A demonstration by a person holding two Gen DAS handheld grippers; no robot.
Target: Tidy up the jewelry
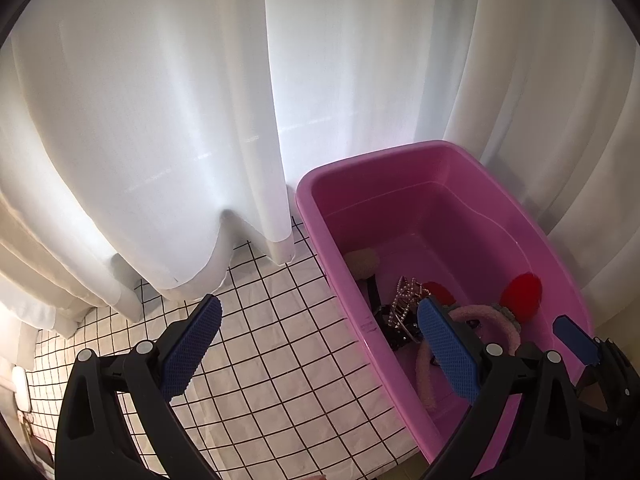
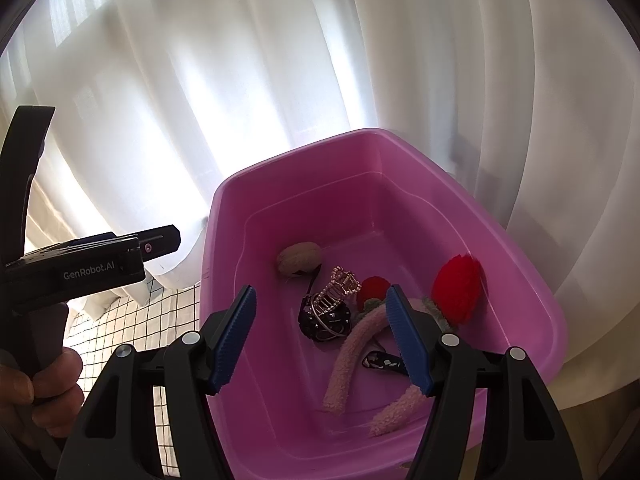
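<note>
Currently both grippers, left (image 1: pixel 320 344) and right (image 2: pixel 322 332), stand spread with nothing between the pads; right hovers over the pink tub (image 2: pixel 288 184). Jewelry lies inside: pearl clip (image 2: pixel 340 286), fuzzy headband (image 2: pixel 348 360), red pompoms (image 2: pixel 456 292).

Pink tub (image 2: pixel 532 280) holds a pearl claw clip (image 2: pixel 340 288) (tilted), fuzzy headband (image 2: pixel 348 360).

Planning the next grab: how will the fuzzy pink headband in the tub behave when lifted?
The headband holds an open arc, so it probably lifts stiff rather than floppy. Its fuzzy cover should grip well against the ribbed pads. The red pom-poms at its top may make it swing; the pearl claw clip beside it could snag.
</note>
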